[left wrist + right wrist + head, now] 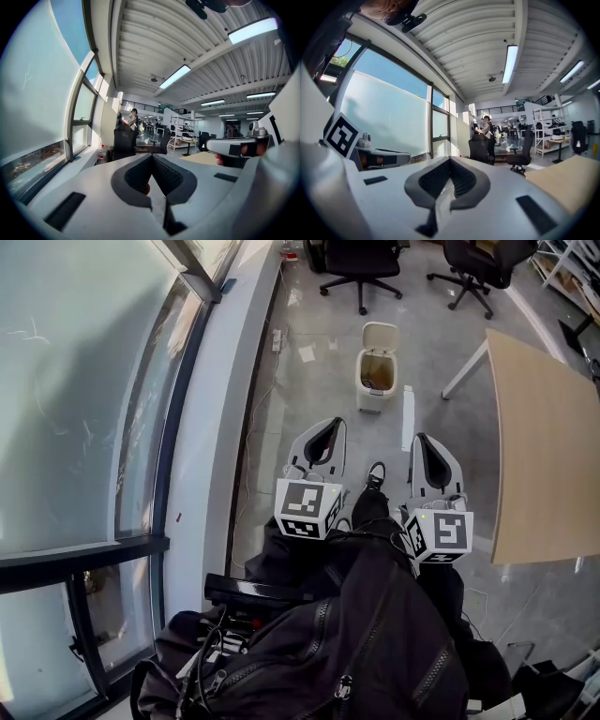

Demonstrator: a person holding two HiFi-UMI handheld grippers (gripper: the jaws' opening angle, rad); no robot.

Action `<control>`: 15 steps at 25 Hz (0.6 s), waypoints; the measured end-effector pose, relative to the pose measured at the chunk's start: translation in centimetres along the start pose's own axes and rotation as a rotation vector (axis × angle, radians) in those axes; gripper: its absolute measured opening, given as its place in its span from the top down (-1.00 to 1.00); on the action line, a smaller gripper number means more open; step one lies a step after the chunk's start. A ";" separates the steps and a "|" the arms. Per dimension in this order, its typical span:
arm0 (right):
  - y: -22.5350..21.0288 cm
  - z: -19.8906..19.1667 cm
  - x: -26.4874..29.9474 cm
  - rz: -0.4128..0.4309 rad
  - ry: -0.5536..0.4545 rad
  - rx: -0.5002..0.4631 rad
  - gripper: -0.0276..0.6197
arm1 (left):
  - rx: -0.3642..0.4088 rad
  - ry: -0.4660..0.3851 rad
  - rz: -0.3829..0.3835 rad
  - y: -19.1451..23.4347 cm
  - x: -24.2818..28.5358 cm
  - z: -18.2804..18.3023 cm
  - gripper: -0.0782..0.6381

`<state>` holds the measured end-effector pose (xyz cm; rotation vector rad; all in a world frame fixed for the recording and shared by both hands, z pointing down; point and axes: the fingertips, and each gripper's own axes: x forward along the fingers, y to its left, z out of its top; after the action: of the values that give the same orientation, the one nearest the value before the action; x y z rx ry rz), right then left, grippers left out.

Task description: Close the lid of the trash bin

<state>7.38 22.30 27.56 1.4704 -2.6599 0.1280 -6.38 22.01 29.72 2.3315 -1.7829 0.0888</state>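
- Daylight floods in through the window [84, 381] at the left of the head view, bright and milky.
- Ceiling strips [253, 29] glare at upper right in the left gripper view.
- The floor [323, 381] has a pale sheen.
- Both gripper views bend outward, with black corners.

Left gripper [332, 424]: pointed forward, close to level; jaws met at the tips, nothing between them.
Right gripper [419, 438]: alongside the left, apart from it, pointed the same way; jaws together, empty.
Marker cubes [307, 508]: at each gripper's rear, nearest the person.
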 end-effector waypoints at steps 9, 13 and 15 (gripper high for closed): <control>-5.9 0.7 8.4 0.008 0.003 0.009 0.90 | 0.021 -0.013 0.030 2.4 10.0 2.3 0.78; -10.0 0.5 11.3 -0.006 0.026 0.032 0.90 | 0.026 0.009 0.014 1.8 15.0 2.7 0.78; -11.6 0.4 12.9 -0.010 0.030 0.045 0.90 | 0.033 0.020 0.010 1.8 17.2 2.9 0.78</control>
<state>10.42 5.30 29.11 1.4822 -2.6431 0.2090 -3.69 4.67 30.07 2.3364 -1.7968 0.1428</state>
